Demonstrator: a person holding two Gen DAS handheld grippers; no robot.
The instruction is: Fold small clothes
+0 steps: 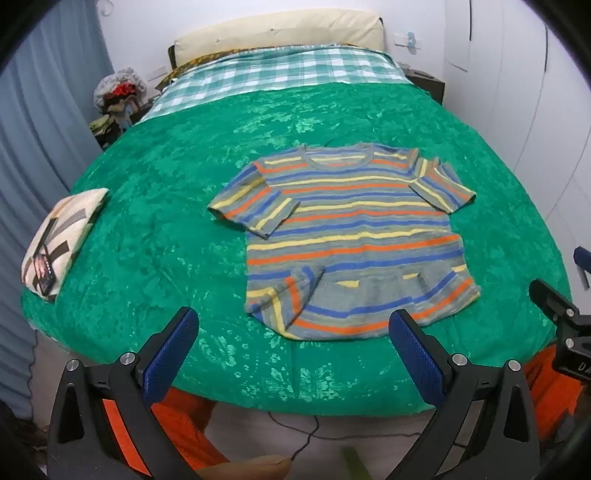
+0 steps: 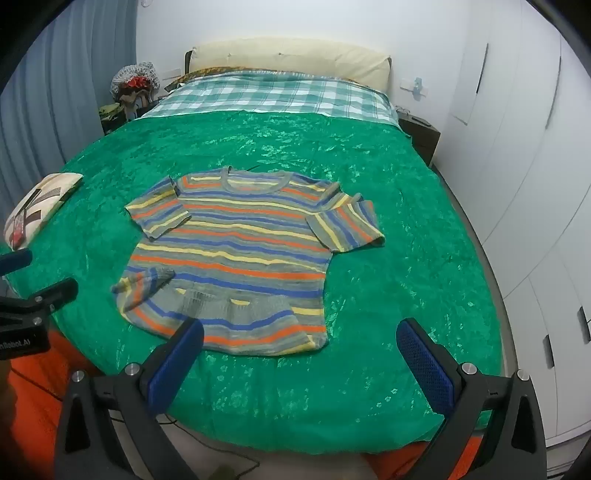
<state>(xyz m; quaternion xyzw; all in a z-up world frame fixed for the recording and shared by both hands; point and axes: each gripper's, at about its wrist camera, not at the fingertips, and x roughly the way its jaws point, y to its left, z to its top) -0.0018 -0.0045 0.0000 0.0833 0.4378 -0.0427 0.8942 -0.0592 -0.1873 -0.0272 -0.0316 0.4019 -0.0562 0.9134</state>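
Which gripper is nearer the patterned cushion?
Left. The left gripper sits on the cushion's side of the shirt; the right gripper is farther across.

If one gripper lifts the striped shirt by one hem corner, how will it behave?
The striped shirt looks like a soft knit, so it would probably hang limp. Its near-left hem corner is already turned over, so it likely creases easily. It may drag on the textured green bedspread.

I see a small grey knit T-shirt (image 1: 354, 236) banded with orange, blue and yellow stripes, lying on a shiny emerald-green floral-embossed bedspread (image 1: 166, 229). Beyond it I make out a teal-and-white checked blanket (image 1: 280, 72) and a plain cream pillow (image 1: 280, 33). My grippers' finger pads (image 1: 171, 360) are textured blue on black frames.
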